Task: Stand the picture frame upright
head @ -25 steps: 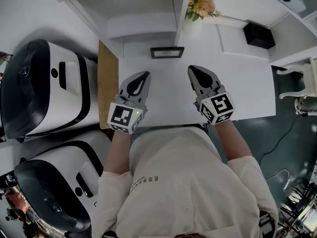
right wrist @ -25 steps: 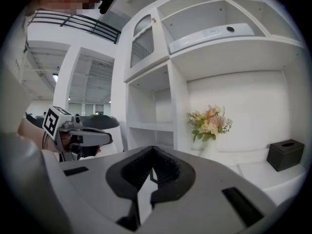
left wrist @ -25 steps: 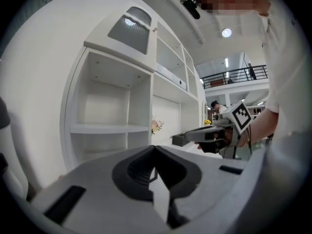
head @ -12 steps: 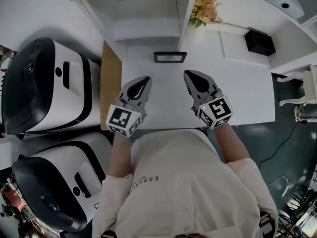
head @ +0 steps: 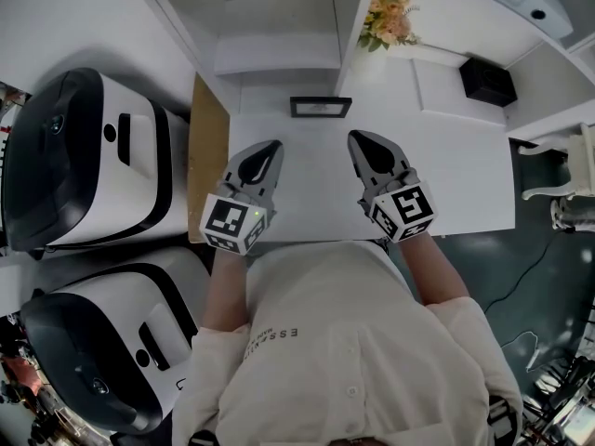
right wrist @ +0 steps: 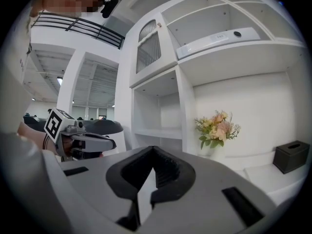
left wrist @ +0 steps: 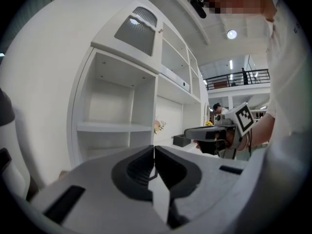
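Side by side over the white table [head: 465, 175], left gripper [head: 270, 147] and right gripper [head: 358, 139], both shut tight on nothing. Ahead of the two tips and between them, touching neither: the dark picture frame [head: 321, 107]. Farther ahead, right of the right gripper, flowers [head: 389, 21] and a black box [head: 487, 80].

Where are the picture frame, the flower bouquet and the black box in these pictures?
picture frame [head: 321, 107]: head view, its centre.
flower bouquet [head: 389, 23]: head view, its blossoms.
black box [head: 487, 80]: head view, its top face.
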